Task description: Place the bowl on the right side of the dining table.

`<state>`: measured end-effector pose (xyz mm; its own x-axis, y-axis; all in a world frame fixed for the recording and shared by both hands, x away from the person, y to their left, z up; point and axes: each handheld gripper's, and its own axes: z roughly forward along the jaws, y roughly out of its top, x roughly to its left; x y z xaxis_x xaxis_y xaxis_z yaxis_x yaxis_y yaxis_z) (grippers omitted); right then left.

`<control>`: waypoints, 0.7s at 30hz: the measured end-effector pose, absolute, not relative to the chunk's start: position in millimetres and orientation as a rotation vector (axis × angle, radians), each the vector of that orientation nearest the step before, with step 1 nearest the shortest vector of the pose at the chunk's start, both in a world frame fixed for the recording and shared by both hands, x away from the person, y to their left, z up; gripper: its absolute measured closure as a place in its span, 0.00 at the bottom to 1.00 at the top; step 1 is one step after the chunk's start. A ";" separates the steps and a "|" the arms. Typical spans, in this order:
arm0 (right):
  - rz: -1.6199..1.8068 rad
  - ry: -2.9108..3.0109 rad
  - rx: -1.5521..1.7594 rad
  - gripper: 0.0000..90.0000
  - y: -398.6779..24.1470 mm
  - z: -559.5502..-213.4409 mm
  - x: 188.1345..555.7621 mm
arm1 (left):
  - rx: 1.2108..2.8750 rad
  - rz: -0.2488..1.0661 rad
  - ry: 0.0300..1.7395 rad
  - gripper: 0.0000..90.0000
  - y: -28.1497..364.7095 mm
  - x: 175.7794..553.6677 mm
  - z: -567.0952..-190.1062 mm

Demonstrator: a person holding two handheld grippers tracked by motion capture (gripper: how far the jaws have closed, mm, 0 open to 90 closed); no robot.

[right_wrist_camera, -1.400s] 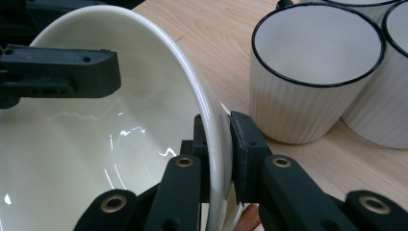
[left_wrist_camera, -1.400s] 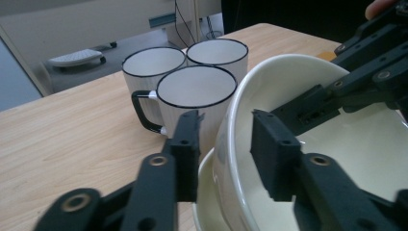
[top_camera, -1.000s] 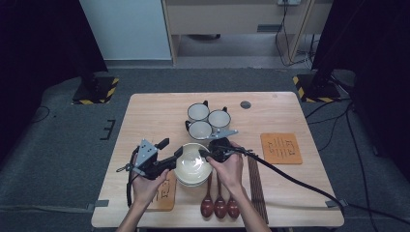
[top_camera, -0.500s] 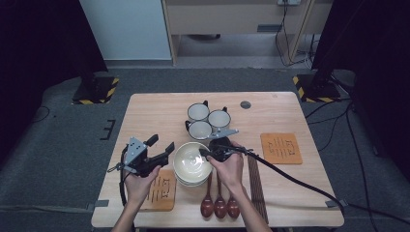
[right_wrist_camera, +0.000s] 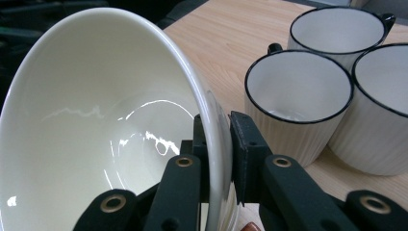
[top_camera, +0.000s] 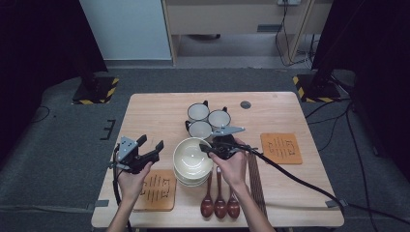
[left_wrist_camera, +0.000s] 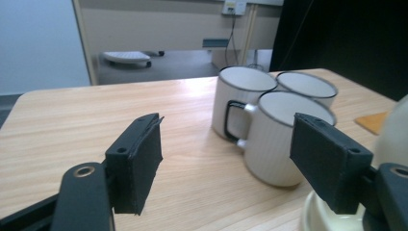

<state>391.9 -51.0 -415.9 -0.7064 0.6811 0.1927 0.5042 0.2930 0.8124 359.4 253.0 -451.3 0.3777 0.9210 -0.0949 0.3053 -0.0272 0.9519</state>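
A stack of cream bowls stands at the table's front middle. My right gripper is shut on the right rim of the top bowl, one pad inside and one outside. My left gripper hovers left of the stack, apart from it. Its jaws have just been opening and nothing is between them. Past those jaws stand three white mugs, and the bowl stack's edge lies at the right of that view.
The three mugs cluster just behind the bowls. Three brown spoons and dark chopsticks lie in front and to the right. One orange mat lies at the right and another orange mat under my left hand.
My left gripper has drawn away from the bowl stack to the left, with its jaws wider. The right gripper has kept still on the bowl's rim.
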 end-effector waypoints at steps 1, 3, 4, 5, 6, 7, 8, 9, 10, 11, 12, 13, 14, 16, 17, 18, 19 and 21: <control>1.382 2.362 1.093 0.91 -52.0 -414.7 392.0 | 1.567 0.722 1.139 0.28 254.3 360.1 -452.5; 1.387 2.356 1.094 0.91 -53.7 -411.7 391.6 | 1.569 0.724 1.152 0.28 256.5 361.5 -455.4; 1.392 2.350 1.090 0.91 -54.6 -410.5 391.4 | 1.576 0.726 1.159 0.27 257.5 362.3 -456.9; 1.397 2.347 1.092 0.91 -55.6 -409.1 391.3 | 1.584 0.728 1.166 0.27 258.4 363.2 -458.5; 1.408 2.341 1.091 0.91 -56.7 -408.2 391.4 | 1.593 0.734 1.174 0.26 259.5 364.2 -460.0; 1.418 2.338 1.095 0.91 -57.8 -407.1 391.4 | 1.598 0.734 1.181 0.26 260.5 365.0 -461.8; 1.425 2.333 1.092 0.91 -59.0 -406.2 391.6 | 1.602 0.722 1.191 0.26 261.3 365.8 -463.9; 1.427 2.331 1.095 0.91 -60.2 -404.9 391.5 | 1.610 0.714 1.203 0.26 262.6 366.9 -465.9; 1.427 2.328 1.092 0.91 -61.4 -403.8 391.5 | 1.618 0.707 1.216 0.26 263.8 367.9 -468.1; 1.425 2.328 1.094 0.91 -62.5 -402.6 391.4 | 1.625 0.708 1.226 0.26 265.1 368.9 -470.6; 1.428 2.321 1.092 0.91 -63.8 -401.7 391.5 | 1.635 0.711 1.236 0.26 266.5 369.8 -473.0; 1.429 2.316 1.092 0.91 -65.2 -400.6 391.4 | 1.644 0.701 1.253 0.25 267.6 370.7 -475.2; 1.432 2.309 1.090 0.91 -66.9 -399.9 391.5 | 1.655 0.704 1.261 0.26 268.9 371.5 -477.0; 1.438 2.300 1.098 0.91 -70.3 -398.5 391.4 | 1.658 0.712 1.272 0.26 271.9 372.7 -480.6; 1.443 2.295 1.098 0.91 -72.2 -397.8 391.5 | 1.665 0.712 1.278 0.25 273.5 373.5 -482.4; 1.447 2.291 1.100 0.91 -74.1 -397.0 391.4 | 1.671 0.712 1.286 0.26 274.9 374.2 -484.1; 1.448 2.289 1.103 0.91 -75.9 -396.1 391.3 | 1.675 0.714 1.294 0.25 276.3 374.9 -485.9; 1.452 2.281 1.106 0.91 -79.5 -394.4 391.3 | 1.684 0.713 1.311 0.26 279.1 376.4 -489.1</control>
